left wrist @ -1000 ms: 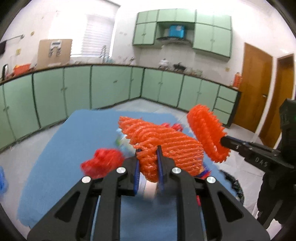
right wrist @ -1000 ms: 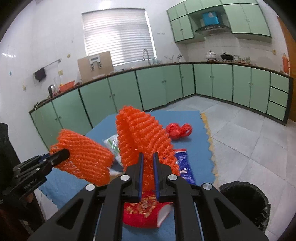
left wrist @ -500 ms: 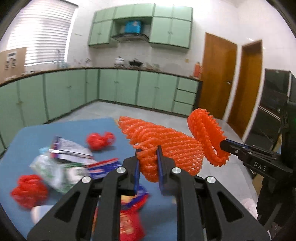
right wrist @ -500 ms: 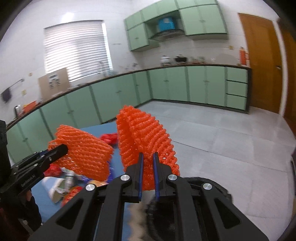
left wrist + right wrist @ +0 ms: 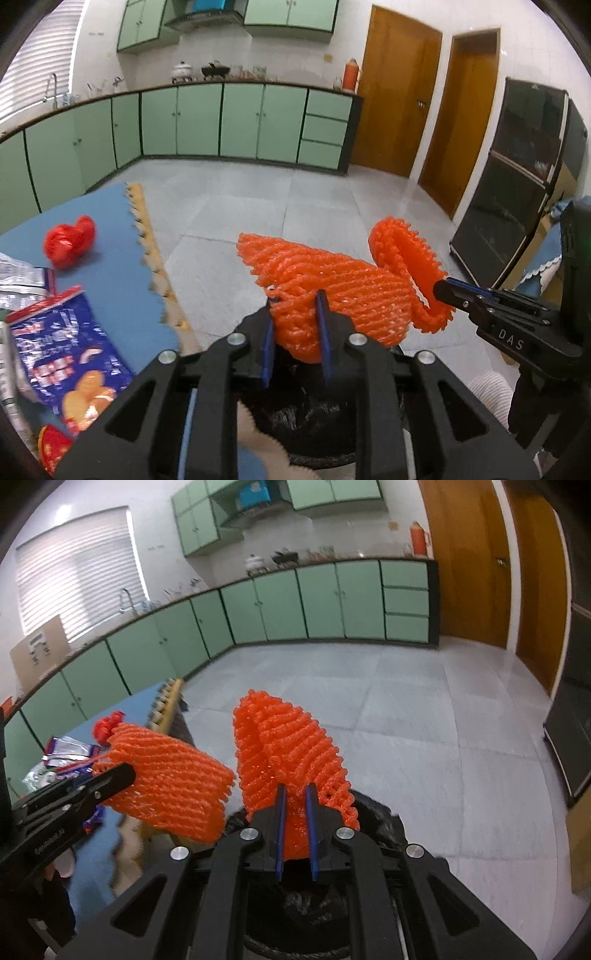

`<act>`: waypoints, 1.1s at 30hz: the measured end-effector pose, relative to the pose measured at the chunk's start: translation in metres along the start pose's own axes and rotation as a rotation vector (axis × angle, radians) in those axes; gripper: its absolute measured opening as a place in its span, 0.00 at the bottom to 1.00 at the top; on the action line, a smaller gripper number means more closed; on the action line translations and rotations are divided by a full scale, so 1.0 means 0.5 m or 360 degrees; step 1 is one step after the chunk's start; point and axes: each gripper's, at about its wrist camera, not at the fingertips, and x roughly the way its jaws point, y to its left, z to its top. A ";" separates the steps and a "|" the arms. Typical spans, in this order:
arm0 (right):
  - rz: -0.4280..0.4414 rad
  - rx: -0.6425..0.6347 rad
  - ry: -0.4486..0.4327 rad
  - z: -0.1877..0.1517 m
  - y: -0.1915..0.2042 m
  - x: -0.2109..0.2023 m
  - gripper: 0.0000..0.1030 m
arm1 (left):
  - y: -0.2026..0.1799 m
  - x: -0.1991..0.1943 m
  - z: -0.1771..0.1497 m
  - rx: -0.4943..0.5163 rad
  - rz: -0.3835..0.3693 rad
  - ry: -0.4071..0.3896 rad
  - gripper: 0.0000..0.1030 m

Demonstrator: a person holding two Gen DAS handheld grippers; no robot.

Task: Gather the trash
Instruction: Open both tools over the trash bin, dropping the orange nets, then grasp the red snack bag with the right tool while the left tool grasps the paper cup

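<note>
My left gripper is shut on an orange foam fruit net. My right gripper is shut on a second orange foam net. Both nets hang over a black-lined trash bin, which also shows in the right wrist view, below the fingers. The right gripper and its net show at the right of the left wrist view. The left gripper's net shows at the left of the right wrist view.
A blue mat on the tiled floor holds a red crumpled bag, a blue snack wrapper and a silver wrapper. Green cabinets line the far walls. A dark cabinet stands at right.
Both grippers have swung right, away from the blue mat, carrying their nets. The trash bin now lies directly under both grippers.
</note>
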 end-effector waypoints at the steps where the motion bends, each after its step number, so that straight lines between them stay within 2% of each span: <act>1: -0.0008 0.0018 0.0017 0.000 -0.009 0.009 0.13 | -0.002 0.012 0.001 0.0002 -0.0004 0.0021 0.31; 5: -0.0057 0.0048 0.0035 -0.011 -0.027 0.013 0.34 | -0.004 0.036 0.001 0.0023 -0.0008 0.0047 0.41; 8: -0.0077 0.0065 0.0027 -0.017 -0.049 0.016 0.40 | -0.006 0.040 -0.004 0.0032 -0.0003 0.0060 0.50; 11: -0.0085 0.0077 0.0016 -0.018 -0.053 0.010 0.43 | -0.014 0.038 -0.006 0.0029 0.0003 0.0058 0.53; 16: -0.0069 0.0064 -0.0035 -0.012 -0.033 -0.014 0.59 | 0.000 -0.020 0.000 0.0026 0.0033 -0.0024 0.59; 18: -0.0055 0.0037 -0.0080 -0.009 -0.008 -0.031 0.71 | 0.013 -0.058 -0.001 0.0014 0.0063 -0.0076 0.61; 21: 0.0009 -0.0008 -0.0142 -0.002 0.039 -0.054 0.78 | 0.044 -0.122 -0.008 -0.0024 0.0129 -0.0146 0.65; 26: 0.0169 -0.0084 -0.0244 -0.005 0.150 -0.090 0.83 | 0.120 -0.243 -0.048 -0.0111 0.0342 -0.0244 0.69; 31: 0.0337 -0.0183 -0.0319 -0.040 0.290 -0.119 0.85 | 0.194 -0.341 -0.097 -0.0179 0.0572 -0.0263 0.70; 33: 0.0381 -0.0252 -0.0323 -0.055 0.338 -0.123 0.85 | 0.221 -0.368 -0.112 -0.0224 0.0627 -0.0262 0.70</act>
